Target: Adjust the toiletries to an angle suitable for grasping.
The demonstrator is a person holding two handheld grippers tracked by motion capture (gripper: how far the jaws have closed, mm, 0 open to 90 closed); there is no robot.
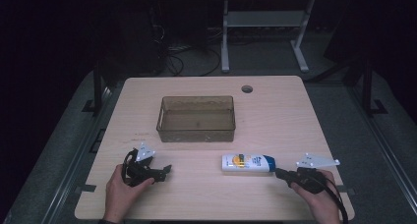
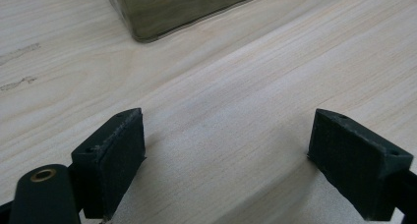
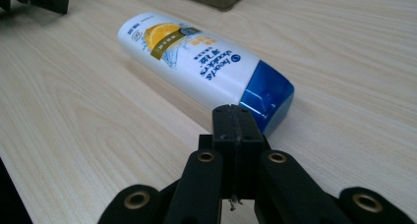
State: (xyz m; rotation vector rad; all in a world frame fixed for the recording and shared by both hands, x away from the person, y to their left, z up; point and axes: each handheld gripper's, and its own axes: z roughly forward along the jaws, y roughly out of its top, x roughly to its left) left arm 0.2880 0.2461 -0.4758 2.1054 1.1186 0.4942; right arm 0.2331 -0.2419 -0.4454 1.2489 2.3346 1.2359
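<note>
A white shampoo bottle [image 1: 247, 162] with a blue cap lies on its side on the wooden table [image 1: 275, 116], cap pointing right. In the right gripper view the bottle [image 3: 196, 62] lies just beyond my right gripper [image 3: 235, 117], whose jaws are pressed together with nothing between them; its tip is next to the blue cap [image 3: 265, 96]. In the high view my right gripper [image 1: 279, 173] sits just right of the cap. My left gripper [image 1: 166, 169] rests at the table's front left, jaws wide apart over bare wood [image 2: 226, 150].
A translucent brownish bin [image 1: 196, 118] stands at the table's middle, with its corner [image 2: 162, 13] ahead of the left gripper. A cable hole [image 1: 247, 89] lies at the far edge. Beyond the table stand desk legs and cables on the floor.
</note>
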